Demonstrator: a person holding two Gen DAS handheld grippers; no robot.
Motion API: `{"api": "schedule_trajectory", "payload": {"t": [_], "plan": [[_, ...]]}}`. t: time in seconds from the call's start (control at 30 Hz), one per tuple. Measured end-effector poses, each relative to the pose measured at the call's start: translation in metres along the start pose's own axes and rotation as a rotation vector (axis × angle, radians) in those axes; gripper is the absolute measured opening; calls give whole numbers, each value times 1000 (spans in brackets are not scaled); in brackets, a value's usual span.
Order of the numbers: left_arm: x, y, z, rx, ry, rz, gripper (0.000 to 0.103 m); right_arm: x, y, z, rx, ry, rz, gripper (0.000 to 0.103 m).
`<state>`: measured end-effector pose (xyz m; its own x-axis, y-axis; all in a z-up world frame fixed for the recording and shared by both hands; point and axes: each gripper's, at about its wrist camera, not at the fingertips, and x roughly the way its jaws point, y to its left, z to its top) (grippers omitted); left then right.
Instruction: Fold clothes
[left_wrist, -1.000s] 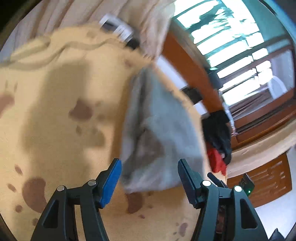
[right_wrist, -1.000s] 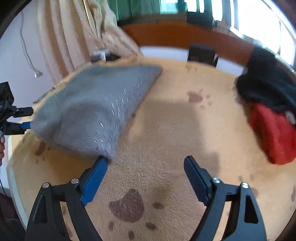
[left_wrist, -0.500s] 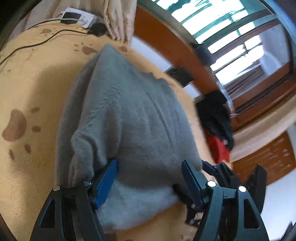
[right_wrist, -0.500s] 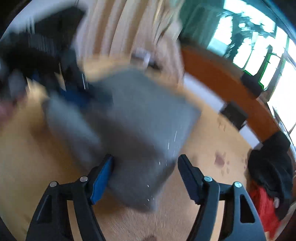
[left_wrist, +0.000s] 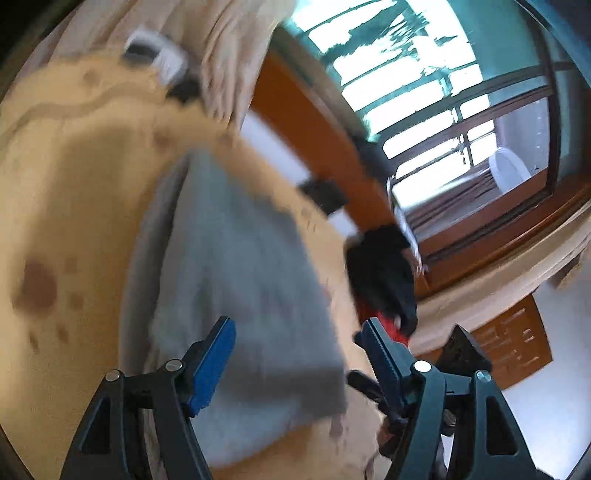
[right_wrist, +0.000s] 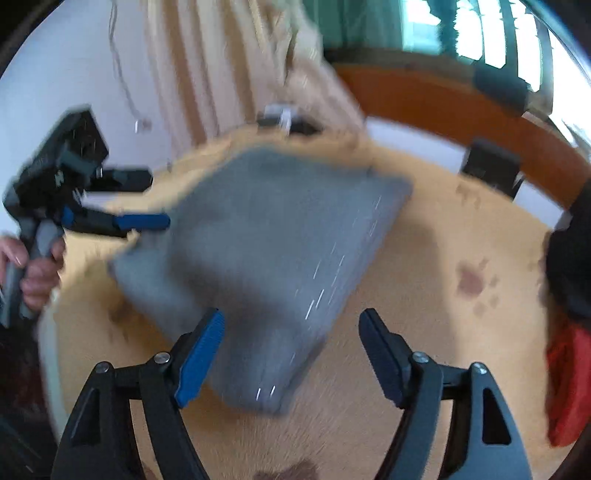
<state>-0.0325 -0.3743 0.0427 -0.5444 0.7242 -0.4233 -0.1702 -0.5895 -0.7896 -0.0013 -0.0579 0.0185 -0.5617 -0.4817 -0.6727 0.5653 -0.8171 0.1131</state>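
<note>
Grippers (left_wrist: 299, 354) (right_wrist: 291, 347) gape over folded grey garment (right_wrist: 273, 251)

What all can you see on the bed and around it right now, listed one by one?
folded garment: one, grey, middle of the blanket
blanket: one, tan with brown paw prints, covering the bed
clothes pile: black over red, blanket's far right edge
power strip: one, white, far corner by the curtain
curtain: beige, behind the bed
window: wood-framed, bright
left gripper: blue-padded fingers open over the garment
right gripper: open
hand: holding the left gripper's handle
</note>
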Motion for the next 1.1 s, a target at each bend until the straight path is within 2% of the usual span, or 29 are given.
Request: {"api": "schedule_trajectory", "payload": {"t": [0.1, 0.17, 0.23, 0.3, 0.33, 0.4, 0.53, 0.7, 0.83, 0.93, 1.03, 1.1], "plan": [[12, -6, 27, 12, -46, -1, 77, -9, -14, 32, 50, -93, 14, 82], [29, -1, 42, -7, -44, 27, 77, 2, -15, 49, 50, -103, 57, 82], [44, 12, 49, -39, -21, 73, 77, 28, -12, 60, 38, -48, 140, 82], [55, 33, 48, -91, 4, 104, 77, 55, -4, 55, 8, 29, 202, 82], [56, 41, 46, -100, -2, 88, 77, 67, 1, 50, -22, 59, 205, 82], [58, 55, 42, -117, -13, 57, 77, 84, 15, 37, -114, 96, 150, 82], [55, 70, 36, -130, -44, 1, 76, 87, 37, 24, -234, 71, 48, 83], [54, 69, 24, -38, -98, -22, 76, 87, 29, 25, -221, 27, 50, 83], [55, 74, 29, -67, -95, -44, 76, 82, 22, 28, -207, 19, 74, 84], [44, 82, 33, -182, -87, -98, 77, 76, 15, 33, -176, 15, 120, 85], [12, 75, 38, -196, -148, -99, 77, 50, 4, 43, -84, -14, 138, 86], [-6, 69, 45, -161, -183, -47, 83, 28, -5, 49, -28, -63, 143, 87]]}}
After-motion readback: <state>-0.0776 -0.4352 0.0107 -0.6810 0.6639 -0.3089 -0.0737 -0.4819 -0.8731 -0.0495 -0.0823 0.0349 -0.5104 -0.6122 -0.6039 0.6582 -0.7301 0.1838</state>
